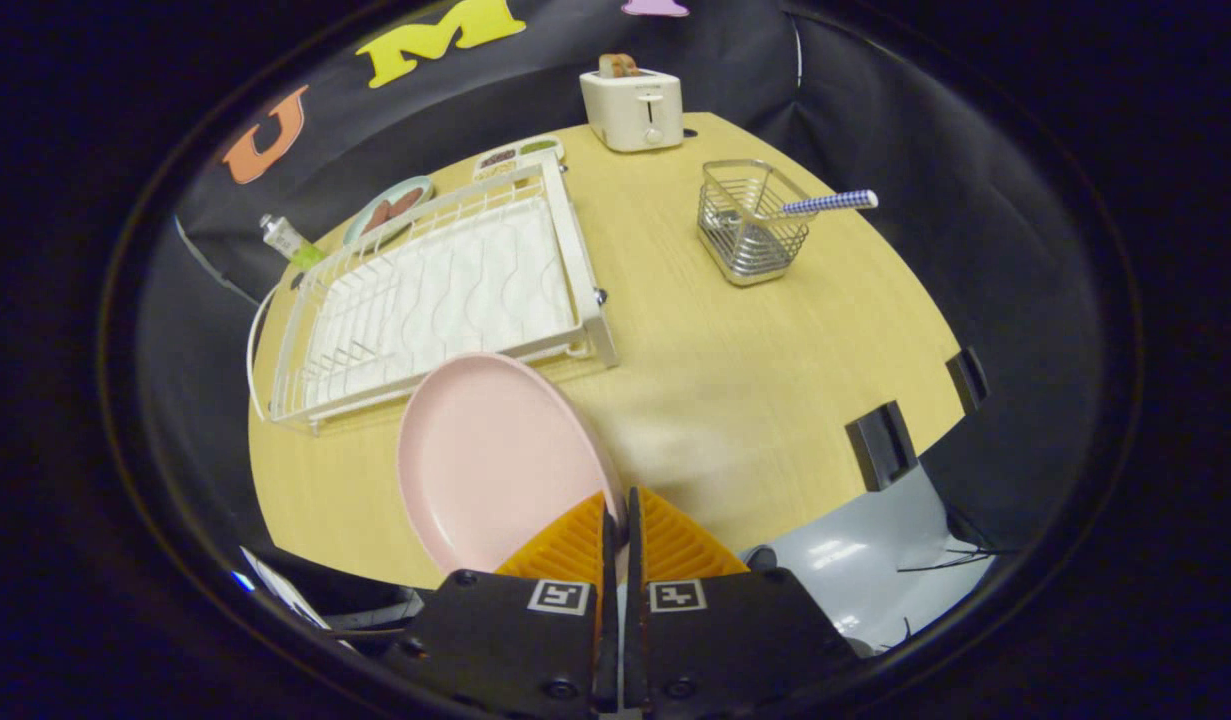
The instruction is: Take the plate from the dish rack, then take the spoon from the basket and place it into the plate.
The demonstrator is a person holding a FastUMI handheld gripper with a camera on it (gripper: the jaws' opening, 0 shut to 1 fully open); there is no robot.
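Plate (490,455) pinched by its near rim in hand-held gripper (618,510), fingers pressed close together on either side of the rim, holding it tilted above tabletop (735,400). Pink, round, shallow; bulk of it stretching ahead and to the left of the fingers, far edge overlapping the near corner of the rack (435,295) in this view. Rack white, wire-framed, with a ribbed white mat inside, lying flat beyond the plate. Wire basket (750,225) standing well apart from the rack, further ahead and to the right, with spoon (830,202) resting in it, striped handle jutting out over the rim toward the right. Toaster (633,108) at the far tabletop edge, bread poking from its slots. Second dish (387,208) with dark food behind the rack, a divided tray (520,155) just beside it, and a small tube (290,240) lying near the rack's far left corner. Two dark clamps (880,443) on the right tabletop edge.
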